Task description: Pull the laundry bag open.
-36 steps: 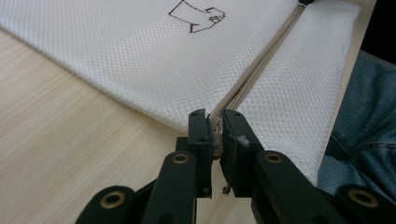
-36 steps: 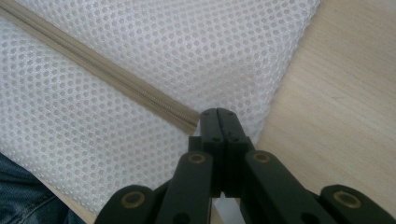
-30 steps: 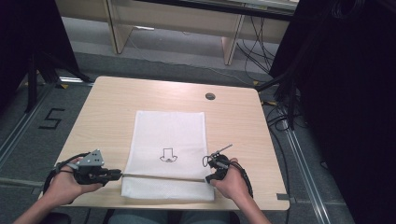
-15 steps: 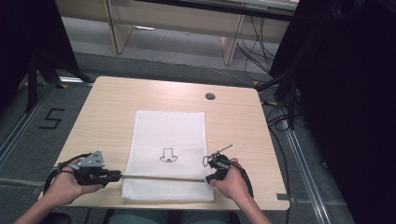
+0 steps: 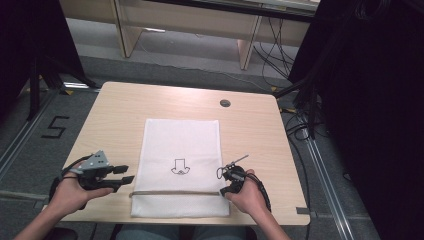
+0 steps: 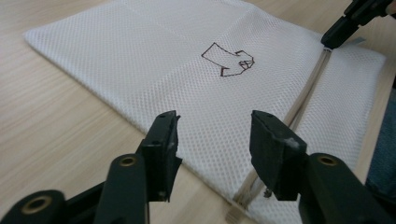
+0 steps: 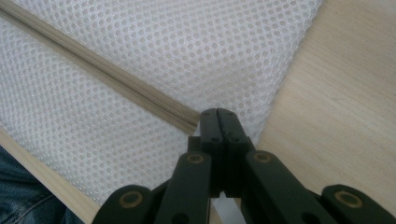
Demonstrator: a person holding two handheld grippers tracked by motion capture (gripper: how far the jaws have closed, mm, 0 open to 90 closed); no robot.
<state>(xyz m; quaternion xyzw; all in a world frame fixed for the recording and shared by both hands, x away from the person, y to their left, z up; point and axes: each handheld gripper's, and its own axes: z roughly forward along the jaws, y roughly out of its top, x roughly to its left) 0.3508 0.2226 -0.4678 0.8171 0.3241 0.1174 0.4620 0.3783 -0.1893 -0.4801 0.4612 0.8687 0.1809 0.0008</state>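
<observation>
A white mesh bag lies flat on the table, with a small black arrow drawing on it. A beige zipper runs across the bag near its front edge. My left gripper stands open just off the bag's left edge, near the zipper's left end. In the left gripper view the jaws frame the mesh bag and the zipper, holding nothing. My right gripper is shut at the zipper's right end, where the zipper stops at its tips, apparently on the pull.
The wooden table has a round cable hole at the back right. Bare wood flanks the bag on both sides. The person's jeans are at the table's front edge.
The left gripper's jaws have spread open at the zipper's left end. The right gripper and the bag have stayed in place.
</observation>
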